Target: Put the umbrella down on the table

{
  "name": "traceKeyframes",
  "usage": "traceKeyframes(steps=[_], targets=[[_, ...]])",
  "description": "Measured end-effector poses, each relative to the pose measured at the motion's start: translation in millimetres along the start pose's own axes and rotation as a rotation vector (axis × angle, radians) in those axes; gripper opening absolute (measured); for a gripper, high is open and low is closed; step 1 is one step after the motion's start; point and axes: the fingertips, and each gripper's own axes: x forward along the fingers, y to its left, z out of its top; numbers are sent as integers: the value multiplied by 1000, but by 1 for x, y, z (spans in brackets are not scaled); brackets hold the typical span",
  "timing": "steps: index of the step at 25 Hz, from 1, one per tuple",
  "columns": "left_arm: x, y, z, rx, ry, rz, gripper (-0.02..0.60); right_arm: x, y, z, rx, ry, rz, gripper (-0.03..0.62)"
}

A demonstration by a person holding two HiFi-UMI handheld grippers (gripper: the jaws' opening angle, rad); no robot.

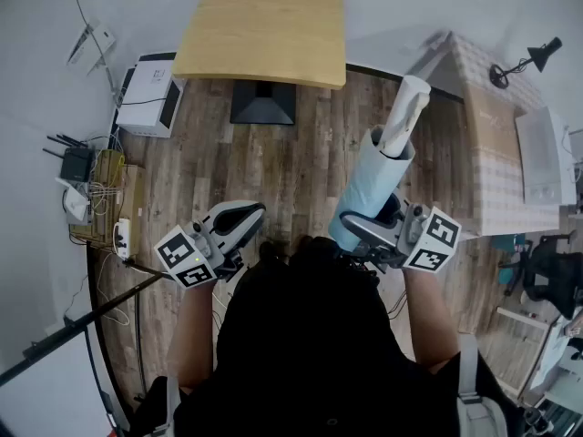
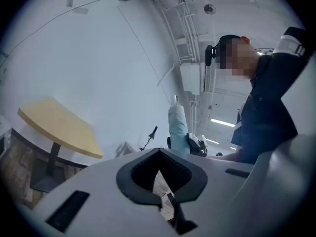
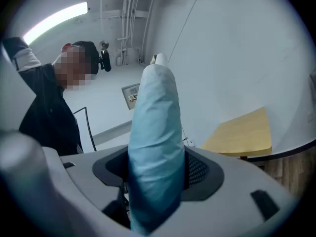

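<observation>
The left claw (image 1: 239,218) was pressed together on nothing, held low in front of the body. The table (image 1: 264,25) stood ahead, well apart from both claws. The right claw (image 1: 369,224) pinched the folded umbrella (image 1: 381,167) near its lower end, its long axis rising up and forward. The table lay forward and left of that claw, so laying the umbrella down would likely fall to the right side.

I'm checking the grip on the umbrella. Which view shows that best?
The right gripper view: the umbrella fills the gap between the jaws of the right gripper. The head view shows most of its length tilted up; the left gripper view shows it small and distant.
</observation>
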Motion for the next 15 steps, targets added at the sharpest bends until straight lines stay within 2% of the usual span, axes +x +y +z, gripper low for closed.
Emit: traceKeyframes(steps=[3, 7, 11, 15], targets=[[0, -9, 15, 65, -12, 3, 12, -1, 4, 1, -23, 3, 25, 298], [15, -26, 22, 95, -35, -4, 12, -12, 10, 9, -72, 12, 43, 298], [41, -49, 20, 139, 12, -44, 12, -41, 4, 14, -85, -11, 17, 298], [56, -62, 19, 141, 15, -80, 12, -62, -6, 17, -86, -25, -20, 298]])
